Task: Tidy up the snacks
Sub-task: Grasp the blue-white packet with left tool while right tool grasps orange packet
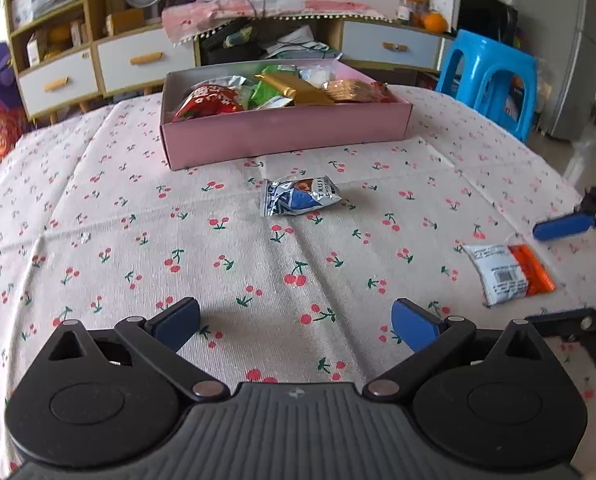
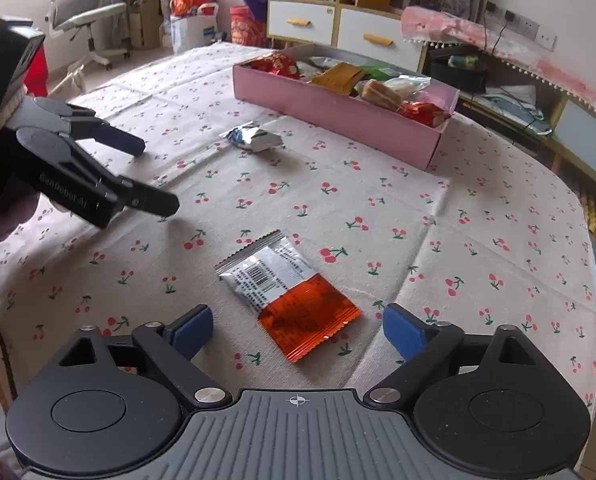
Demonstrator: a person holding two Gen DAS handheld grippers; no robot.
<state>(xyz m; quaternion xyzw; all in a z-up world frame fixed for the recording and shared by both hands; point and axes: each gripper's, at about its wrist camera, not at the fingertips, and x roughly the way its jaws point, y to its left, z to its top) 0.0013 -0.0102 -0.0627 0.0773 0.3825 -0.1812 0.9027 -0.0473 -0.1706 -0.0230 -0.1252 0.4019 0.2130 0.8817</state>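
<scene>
A pink box [image 1: 286,136] full of snack packets stands at the far side of the cherry-print table; it also shows in the right wrist view [image 2: 337,110]. A blue-and-silver truffle packet [image 1: 299,196] lies in front of it, also seen from the right [image 2: 254,138]. A white-and-orange packet [image 2: 288,292] lies flat just ahead of my right gripper [image 2: 298,330], which is open and empty. My left gripper [image 1: 296,322] is open and empty, well short of the truffle packet. The left gripper appears in the right wrist view [image 2: 154,172]; the orange packet shows at right in the left view [image 1: 509,274].
A blue plastic stool [image 1: 489,76] stands beyond the table's right corner. Cabinets with drawers [image 1: 134,60] and a cluttered low shelf line the far wall. An office chair [image 2: 82,12] stands far left. The table edge curves off on the right [image 2: 593,280].
</scene>
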